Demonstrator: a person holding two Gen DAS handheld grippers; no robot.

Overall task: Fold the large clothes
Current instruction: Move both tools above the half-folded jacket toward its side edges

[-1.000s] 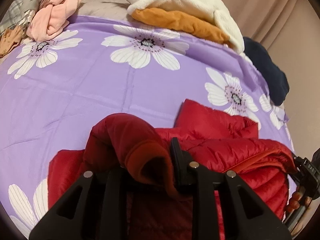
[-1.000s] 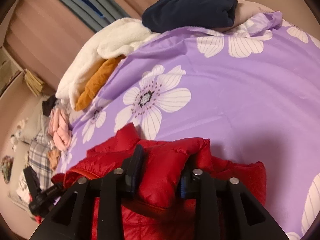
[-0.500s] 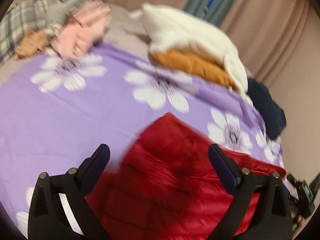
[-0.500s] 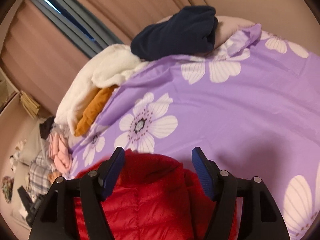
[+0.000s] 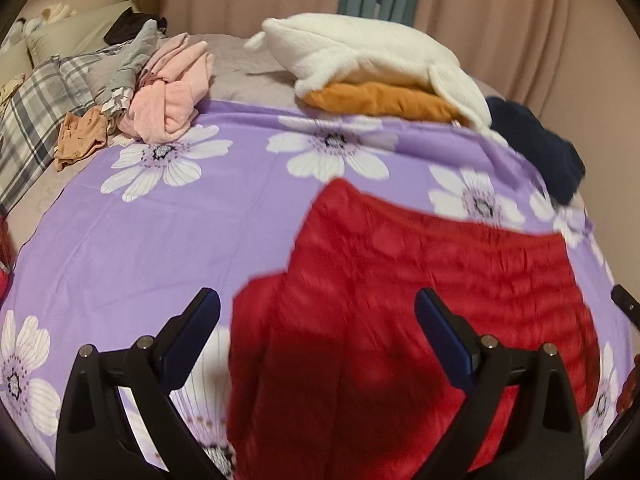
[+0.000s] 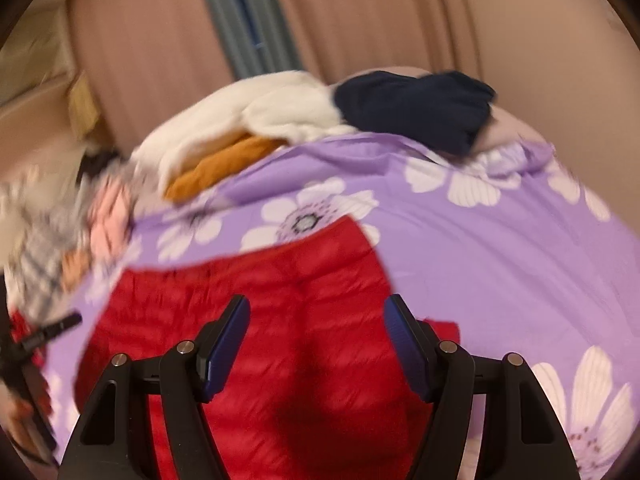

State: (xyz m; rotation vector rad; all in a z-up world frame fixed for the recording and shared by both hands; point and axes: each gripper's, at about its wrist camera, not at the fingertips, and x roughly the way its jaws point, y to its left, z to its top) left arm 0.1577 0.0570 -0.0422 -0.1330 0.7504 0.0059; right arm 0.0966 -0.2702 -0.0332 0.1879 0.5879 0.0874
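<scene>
A second ago each claw was pinched on a bunched fold of the red jacket; now both have let go and pulled back. The left claw (image 5: 316,320) stands wide with nothing between its jaws, and the red jacket (image 5: 420,300) lies spread on the purple flowered bedspread (image 5: 160,232) below and ahead of it, flatter than before, reaching past its right finger. Beyond the claw, from left to right, sit a plaid cloth (image 5: 36,120), a pink garment (image 5: 172,88), a white fleece (image 5: 372,52) on an orange garment (image 5: 380,100), and a navy garment (image 5: 536,148). The right claw (image 6: 316,336) is likewise wide and empty, with the jacket (image 6: 280,300) under and ahead of it, extending mostly to its left; this view is motion-blurred.
</scene>
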